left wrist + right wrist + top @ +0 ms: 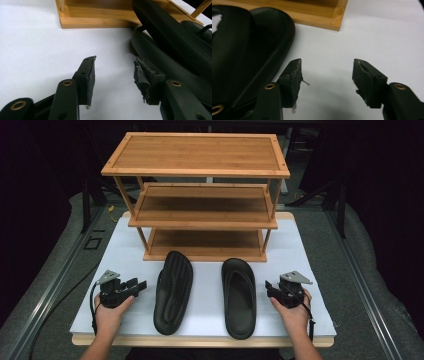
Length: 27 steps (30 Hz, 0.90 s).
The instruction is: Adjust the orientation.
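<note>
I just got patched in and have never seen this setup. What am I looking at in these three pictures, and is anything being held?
A person holds a two-jaw tool in each hand: the left gripper and the right gripper. The high view looks down on a white table. The other two pictures come from cameras riding on each gripper, looking along its black jaws. On the table stand a three-tier wooden rack and two black slippers, the left slipper sole up and the right slipper upright. Both grippers are open and hold nothing.

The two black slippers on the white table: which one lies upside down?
The black slipper near the left gripper: its ribbed sole faces up, while the other slipper shows its hollow footbed.
</note>
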Available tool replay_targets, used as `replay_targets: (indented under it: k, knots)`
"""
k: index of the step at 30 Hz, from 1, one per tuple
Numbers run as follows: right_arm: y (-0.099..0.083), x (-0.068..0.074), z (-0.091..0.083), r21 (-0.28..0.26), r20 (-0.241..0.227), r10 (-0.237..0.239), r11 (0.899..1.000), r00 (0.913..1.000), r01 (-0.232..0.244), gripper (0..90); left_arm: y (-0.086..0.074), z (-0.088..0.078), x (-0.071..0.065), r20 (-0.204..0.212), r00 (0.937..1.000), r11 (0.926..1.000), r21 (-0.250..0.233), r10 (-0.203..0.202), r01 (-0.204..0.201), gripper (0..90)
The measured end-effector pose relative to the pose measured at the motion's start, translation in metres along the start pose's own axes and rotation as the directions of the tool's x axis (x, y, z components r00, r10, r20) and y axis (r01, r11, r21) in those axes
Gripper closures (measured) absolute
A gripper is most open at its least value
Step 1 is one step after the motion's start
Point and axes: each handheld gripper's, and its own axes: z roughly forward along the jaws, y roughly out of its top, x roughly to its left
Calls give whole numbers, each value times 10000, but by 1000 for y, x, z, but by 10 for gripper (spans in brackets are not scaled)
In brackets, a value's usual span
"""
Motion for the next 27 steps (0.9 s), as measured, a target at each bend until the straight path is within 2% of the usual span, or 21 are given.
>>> replay_targets:
  k: [3, 7, 12, 19, 23, 27]
  knots:
    - [1, -1, -6, -245, -61, 212, 9995, 9998, -213, 421, -1, 1, -1, -42, 10000, 9999, 109, 89, -88, 517]
    - [0, -1, -8, -127, -126, 231, 9996, 9997, -233, 425, -3, 1, -1, 0, 9999, 9995, 279, 171, -171, 514]
    - [1, 1, -11, -413, -272, 301, 9987, 9992, -312, 425, -4, -1, -3, -213, 9990, 9989, 262, 396, -390, 501]
    - [1, 0, -10, -457, -158, 318, 9984, 9994, -325, 420, -5, 2, -3, -249, 9992, 9987, 425, 300, -289, 489]
    - [1, 0, -9, -413, -96, 390, 9984, 9992, -394, 412, -6, 3, -4, -10, 9999, 9990, 415, 154, -154, 516]
    - [1, 0, -10, -395, -98, 458, 9982, 9989, -461, 413, -6, 5, -7, 49, 9998, 9986, 500, 175, -177, 535]
